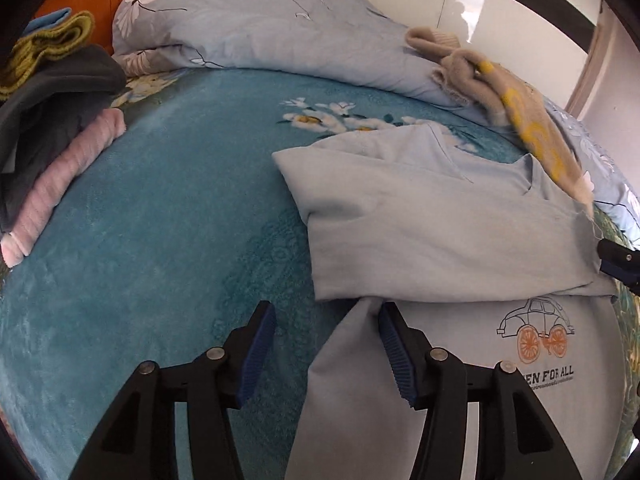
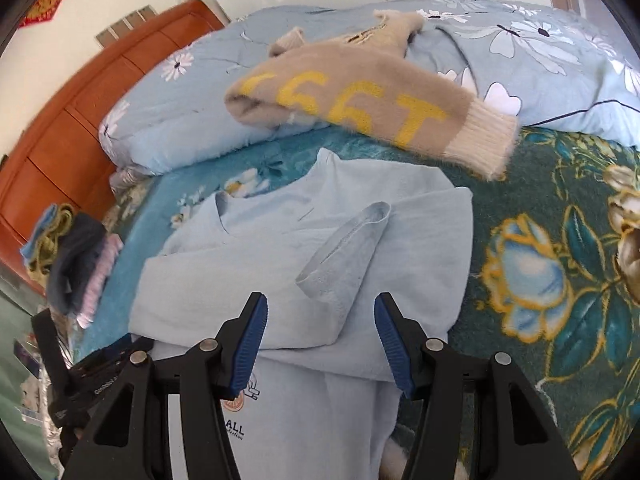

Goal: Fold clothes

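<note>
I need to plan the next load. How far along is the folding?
Done: a stack of folded clothes at the bed's edge. In hand: the light blue shirt, top folded over, printed half still flat; both left gripper and right gripper open above it. Left: the beige sweater, unfolded on the quilt.

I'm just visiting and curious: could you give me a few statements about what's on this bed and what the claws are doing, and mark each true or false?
1. The light blue T-shirt has a car drawing printed on it. True.
2. The beige sweater carries red lettering. False: the lettering is yellow.
3. The right claw is clamped on the sweater. False: it stands open over the T-shirt, gripping nothing.
4. A stack of folded clothes sits at the bed's edge. True.
5. The left claw is open. True.
</note>
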{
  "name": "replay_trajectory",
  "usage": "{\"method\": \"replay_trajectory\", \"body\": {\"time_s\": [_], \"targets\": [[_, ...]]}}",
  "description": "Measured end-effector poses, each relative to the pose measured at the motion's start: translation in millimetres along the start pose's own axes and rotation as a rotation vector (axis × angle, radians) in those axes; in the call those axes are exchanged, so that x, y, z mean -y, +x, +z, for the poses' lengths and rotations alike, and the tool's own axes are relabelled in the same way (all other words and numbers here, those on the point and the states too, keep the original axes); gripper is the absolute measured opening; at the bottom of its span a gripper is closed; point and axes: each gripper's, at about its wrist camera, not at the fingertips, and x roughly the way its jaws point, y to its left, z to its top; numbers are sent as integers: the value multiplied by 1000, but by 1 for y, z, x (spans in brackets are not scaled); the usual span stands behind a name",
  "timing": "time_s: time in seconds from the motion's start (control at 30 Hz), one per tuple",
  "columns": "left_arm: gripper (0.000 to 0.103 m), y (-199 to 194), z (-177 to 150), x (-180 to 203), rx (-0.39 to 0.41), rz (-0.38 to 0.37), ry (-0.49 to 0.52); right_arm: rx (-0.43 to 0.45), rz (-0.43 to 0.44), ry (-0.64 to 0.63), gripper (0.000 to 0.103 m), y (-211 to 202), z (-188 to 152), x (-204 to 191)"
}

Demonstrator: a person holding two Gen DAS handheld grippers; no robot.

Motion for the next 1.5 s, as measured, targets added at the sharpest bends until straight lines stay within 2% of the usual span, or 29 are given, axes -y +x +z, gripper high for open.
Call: {"method": "replay_trajectory", "body": {"time_s": [0.13, 0.27, 0.33, 0.37, 0.4, 0.5, 0.57, 0.67, 0.73, 0.83, 0.9, 1.0, 1.13, 1.23, 1.33, 1.37, 1.4, 1.5], "targets": [[60, -3, -1, -1, 14, -13, -1, -15, -56, 3, 57, 14, -1, -2], [61, -4, 5, -18, 27, -41, -95, 36, -79, 103, 56, 9, 3, 15], [61, -4, 6, -25, 30, -67, -136, 31, -90, 121, 34, 9, 4, 20], [61, -5, 6, -27, 33, -78, -146, 30, -84, 137, 14, 8, 5, 22], [61, -5, 5, -29, 36, -88, -156, 29, -76, 156, 7, 8, 5, 25], [61, -6, 3, -32, 47, -109, -168, 64, -31, 198, 4, -1, 9, 31], [60, -6, 3, -33, 49, -110, -168, 132, 18, 183, 4, -19, 12, 29], [61, -6, 3, -33, 55, -107, -162, 264, 39, 136, 4, -54, 13, 24], [61, -6, 2, -34, 60, -105, -173, 281, 10, 130, 4, -60, 9, 29], [61, -6, 1, -34, 66, -100, -186, 156, -24, 187, 4, -31, 0, 52], [61, -6, 1, -33, 66, -86, -179, 123, -25, 218, 4, -19, -10, 63], [61, -6, 0, -35, 66, -90, -185, 130, -16, 265, 4, -17, -16, 73], [61, -8, 0, -40, 61, -115, -212, 93, -23, 288, 4, -9, -19, 78], [61, -13, -3, -53, 52, -116, -265, 104, -26, 293, 5, -22, -23, 80], [61, -17, -8, -71, 39, -91, -331, 124, -71, 294, 21, -42, -30, 86], [61, -18, -11, -79, 20, -103, -351, 124, -76, 296, 26, -49, -35, 89], [61, -18, -14, -86, -4, -147, -368, 114, -57, 293, 28, -54, -41, 91], [61, -27, -23, -97, -51, -291, -374, 67, 48, 273, 33, -62, -66, 89]]}}
